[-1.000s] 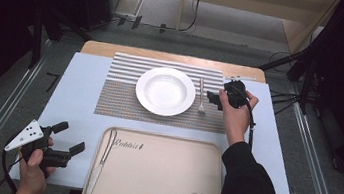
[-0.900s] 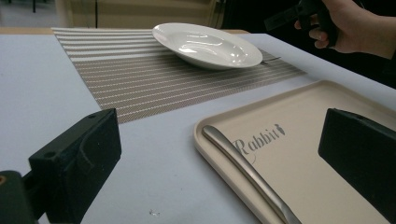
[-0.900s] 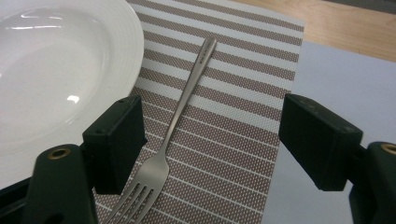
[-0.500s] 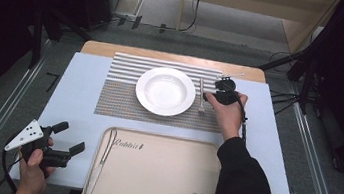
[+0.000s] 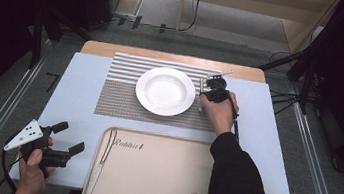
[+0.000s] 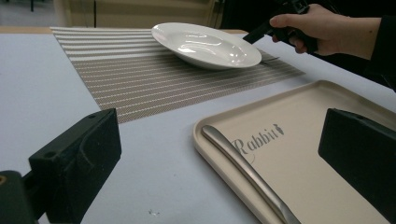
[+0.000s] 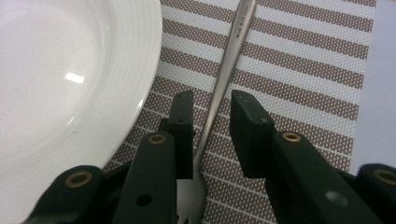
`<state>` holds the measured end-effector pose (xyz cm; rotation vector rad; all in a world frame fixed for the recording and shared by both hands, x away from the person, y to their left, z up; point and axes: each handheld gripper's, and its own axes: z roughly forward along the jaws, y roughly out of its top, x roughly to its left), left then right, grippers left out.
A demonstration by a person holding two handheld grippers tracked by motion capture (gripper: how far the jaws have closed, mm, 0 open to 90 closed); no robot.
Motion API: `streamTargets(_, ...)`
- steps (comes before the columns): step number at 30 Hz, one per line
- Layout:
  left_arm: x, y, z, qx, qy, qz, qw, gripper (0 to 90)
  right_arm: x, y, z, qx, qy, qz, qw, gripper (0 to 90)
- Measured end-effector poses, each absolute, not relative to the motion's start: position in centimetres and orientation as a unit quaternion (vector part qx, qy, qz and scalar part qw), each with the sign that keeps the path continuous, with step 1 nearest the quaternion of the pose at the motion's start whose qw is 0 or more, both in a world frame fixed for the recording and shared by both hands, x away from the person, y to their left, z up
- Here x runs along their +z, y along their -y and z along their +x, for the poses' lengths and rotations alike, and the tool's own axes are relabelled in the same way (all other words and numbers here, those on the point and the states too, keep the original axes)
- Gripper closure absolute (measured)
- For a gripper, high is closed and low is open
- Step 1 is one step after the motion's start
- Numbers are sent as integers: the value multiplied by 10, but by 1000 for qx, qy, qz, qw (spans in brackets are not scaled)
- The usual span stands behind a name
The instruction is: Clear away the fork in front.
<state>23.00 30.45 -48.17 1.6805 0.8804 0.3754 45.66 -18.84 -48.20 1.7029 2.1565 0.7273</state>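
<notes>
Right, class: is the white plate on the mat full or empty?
Empty. The plate shows a bare, glossy white bowl in the high view, and nothing lies in it in either gripper view.

plate point(image 5: 165, 91) on striped mat point(image 5: 119, 97) | knife point(image 5: 99, 160) in tray point(image 5: 159, 176)

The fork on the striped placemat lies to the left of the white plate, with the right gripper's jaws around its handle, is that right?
Not quite. The fork lies to the right of the white plate, as the high view shows. The rest holds: it is on the striped placemat, and the right gripper has its jaws on either side of the handle.
</notes>
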Motion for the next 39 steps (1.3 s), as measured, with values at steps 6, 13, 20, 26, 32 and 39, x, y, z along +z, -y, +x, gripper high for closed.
streamTargets(6, -482, -305, 231, 159, -373, 717, 566, 0, -487, 183, 462, 243, -747, 601, 149, 722)
streamTargets(13, -481, -302, 229, 158, -370, 718, 568, 0, -496, 176, 466, 222, -743, 607, 174, 735)
streamTargets(20, -482, -301, 230, 156, -370, 720, 565, 0, -498, 176, 468, 218, -731, 624, 172, 805)
streamTargets(26, -481, -300, 229, 150, -368, 721, 568, 0, -494, 175, 476, 196, -733, 635, 149, 804)
streamTargets(32, -479, -297, 227, 156, -349, 721, 577, 0, -494, 175, 475, 200, -725, 642, 149, 832)
streamTargets(39, -480, -291, 228, 141, -330, 729, 583, 0, -494, 179, 475, 212, -722, 644, 137, 838)
